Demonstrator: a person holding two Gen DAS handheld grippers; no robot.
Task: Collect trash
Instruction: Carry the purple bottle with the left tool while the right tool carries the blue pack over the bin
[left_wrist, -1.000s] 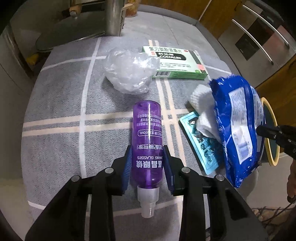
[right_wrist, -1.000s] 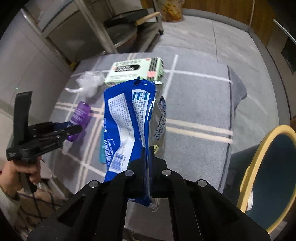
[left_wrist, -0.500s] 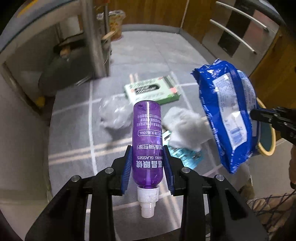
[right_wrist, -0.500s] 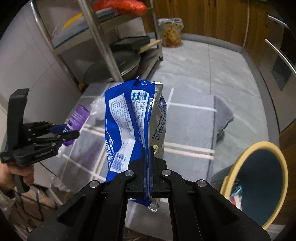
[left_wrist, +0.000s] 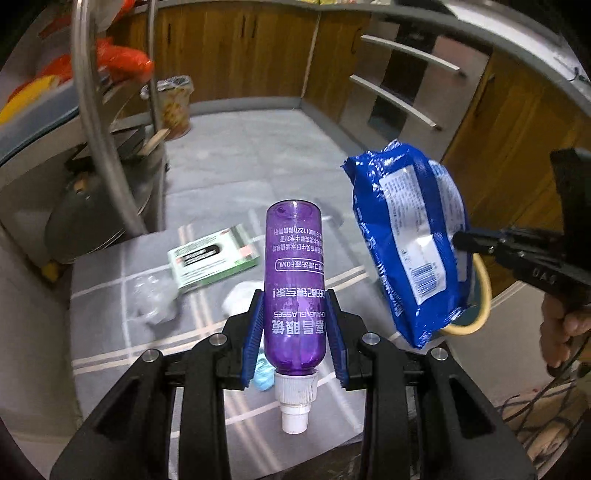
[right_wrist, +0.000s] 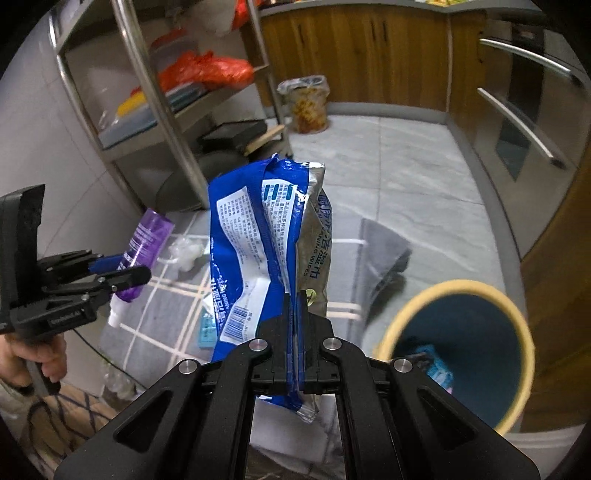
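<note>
Plainly, the blue wet-wipes pack (right_wrist: 258, 251) hangs above the table's grey cloth (right_wrist: 376, 236), pinched thin at its bottom seam by the right gripper (right_wrist: 295, 306), so the slick film could slip free short of the yellow-rimmed bin (right_wrist: 517, 332). Meanwhile the left gripper (left_wrist: 294, 325) clamps the purple spray bottle (left_wrist: 293, 280) cap-down between blue pads; its smooth round wall might slide out.

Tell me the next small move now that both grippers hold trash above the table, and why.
Probably swing the right gripper rightward until the blue wipes pack hangs over the yellow-rimmed bin, then let go. The pack is already clamped and clear of the table, and the bin's open mouth sits just beside it. The left gripper, holding the purple bottle, is farther from the bin and can follow.
</note>
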